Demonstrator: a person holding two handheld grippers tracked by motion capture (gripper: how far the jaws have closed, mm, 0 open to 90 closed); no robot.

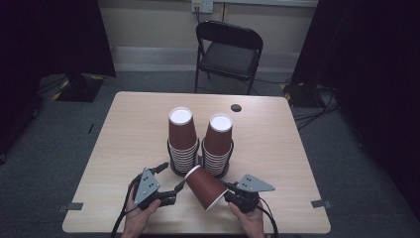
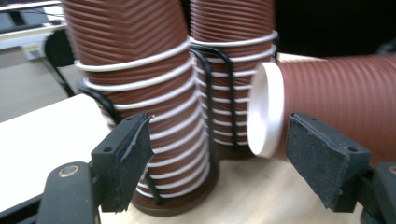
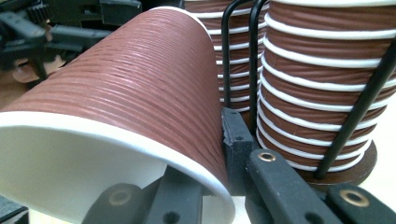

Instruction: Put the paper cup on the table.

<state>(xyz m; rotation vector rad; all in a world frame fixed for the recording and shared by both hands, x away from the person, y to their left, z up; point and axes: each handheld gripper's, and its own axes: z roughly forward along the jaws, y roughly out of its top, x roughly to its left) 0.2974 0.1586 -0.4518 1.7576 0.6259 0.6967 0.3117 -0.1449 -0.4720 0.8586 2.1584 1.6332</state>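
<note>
The right gripper (image 1: 233, 195) pinches the rim of the cup (image 1: 205, 187), which lies tipped, bottom pointing far-left at the stacks (image 1: 183, 144). The left gripper (image 1: 171, 186) (jaws apart, holding nothing) waits beside its bottom.

The middle of the table (image 1: 129, 124) is blocked by two cup stacks (image 1: 182, 136) in a wire rack (image 1: 199, 161), standing side by side and touching or nearly so; no passage is left between them. Just in front of the rack, a cup (image 1: 205, 187) is held on its side in the right gripper (image 1: 229, 194), its base close to the stacks, so the way between the two grippers is closed. The left gripper (image 1: 171, 181) is set just beside the left stack, with little room around its jaws. Wide bare tabletop is left on both sides of the rack and behind it. Beyond the far edge, a chair (image 1: 229, 52) is placed.
</note>
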